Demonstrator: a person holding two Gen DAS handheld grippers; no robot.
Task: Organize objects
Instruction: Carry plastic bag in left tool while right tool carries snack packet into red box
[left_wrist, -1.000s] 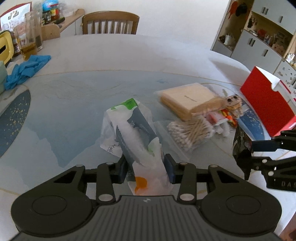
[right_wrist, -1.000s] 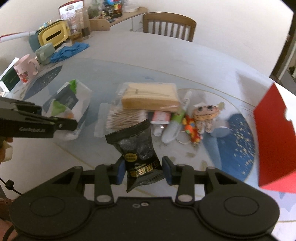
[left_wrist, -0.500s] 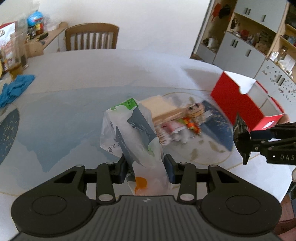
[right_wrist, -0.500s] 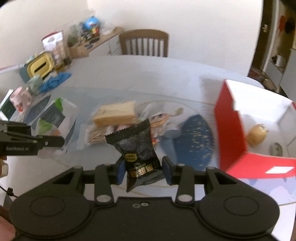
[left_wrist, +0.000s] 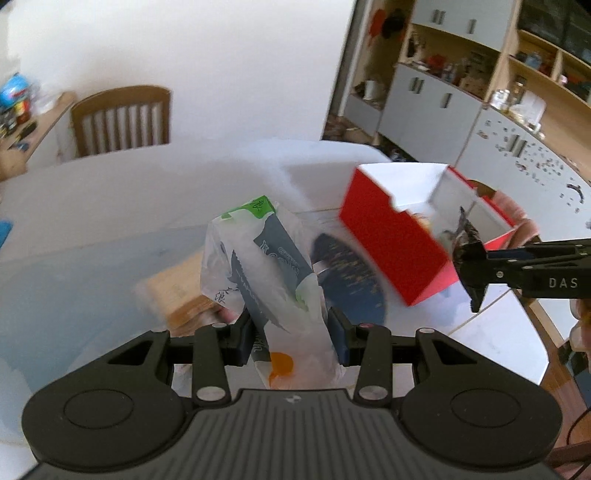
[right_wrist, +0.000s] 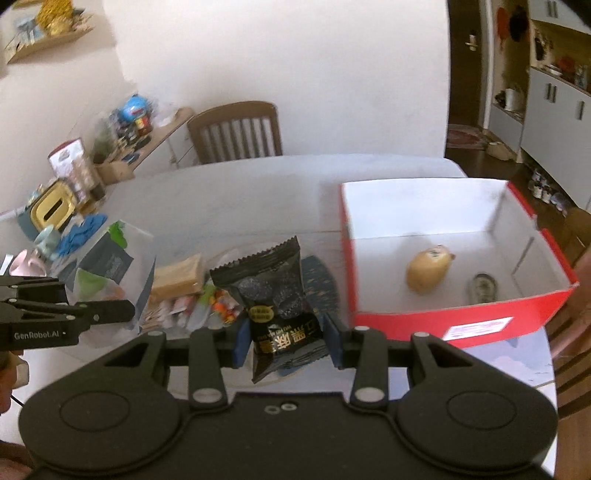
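My left gripper (left_wrist: 291, 338) is shut on a clear plastic packet (left_wrist: 264, 266) with green, grey and orange print, held up off the table. My right gripper (right_wrist: 284, 341) is shut on a black snack packet (right_wrist: 275, 295), also lifted. An open red box (right_wrist: 436, 254) with white inner walls stands at the right of the table; a tan round toy (right_wrist: 428, 271) and a small grey object (right_wrist: 482, 290) lie inside. In the left wrist view the right gripper (left_wrist: 471, 264) hangs by the red box (left_wrist: 391, 243) with the black packet's edge showing.
A heap on the round tray holds a tan flat pack (right_wrist: 179, 278), tubes and small toys (right_wrist: 218, 306). A wooden chair (right_wrist: 236, 131) stands at the far side. Mugs, a blue cloth (right_wrist: 81, 234) and a yellow tin (right_wrist: 50, 210) crowd the far left. Shelving (left_wrist: 480, 85) fills the right background.
Both grippers have lifted and swung right with their packets. The red box has come from the frame's edge toward the middle, its inside now showing, and the heap has slid left and lower.
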